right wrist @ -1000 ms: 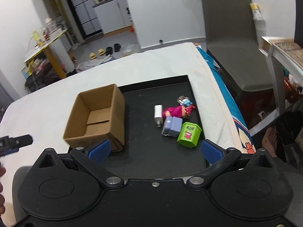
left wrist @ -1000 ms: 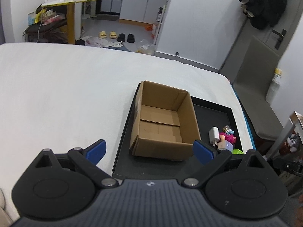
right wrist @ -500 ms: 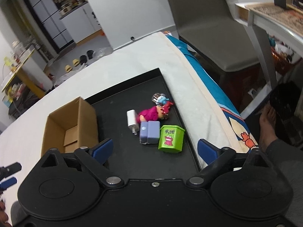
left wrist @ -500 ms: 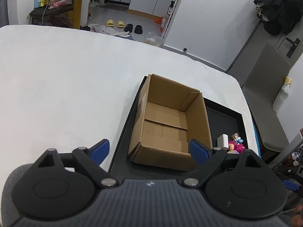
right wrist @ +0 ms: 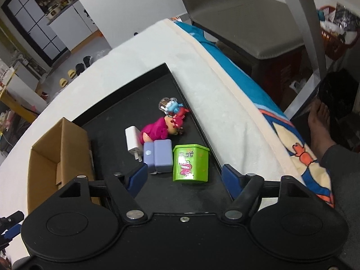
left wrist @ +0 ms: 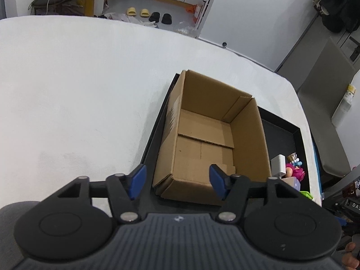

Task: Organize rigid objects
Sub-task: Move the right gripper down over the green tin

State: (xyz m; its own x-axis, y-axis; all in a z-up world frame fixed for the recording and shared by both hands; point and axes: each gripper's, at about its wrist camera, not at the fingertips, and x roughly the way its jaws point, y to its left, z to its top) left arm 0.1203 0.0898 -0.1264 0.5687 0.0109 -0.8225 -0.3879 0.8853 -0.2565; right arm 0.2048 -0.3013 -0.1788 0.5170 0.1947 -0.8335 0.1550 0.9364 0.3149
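- Toys and a charger cluster at the right end of a black tray (right wrist: 126, 85) on the white-covered worktop (left wrist: 78, 85); an empty cardboard box (left wrist: 211, 135) stands at the tray's left end.
- Green tub (right wrist: 190, 163), glossy hard plastic with a sticker face, looks light and slippery; its flat opposite sides offer the best hold.
- White charger (right wrist: 133, 141) and lilac case (right wrist: 158, 159) are smooth, stiff blocks, best taken across their narrow sides.
- Pink figure (right wrist: 157, 130) is rounded, likely to roll.
- Left hand-held gripper (left wrist: 177, 181) gapes wide over the box's near wall; right hand-held gripper (right wrist: 184, 178), also wide and empty, hangs near the tub.
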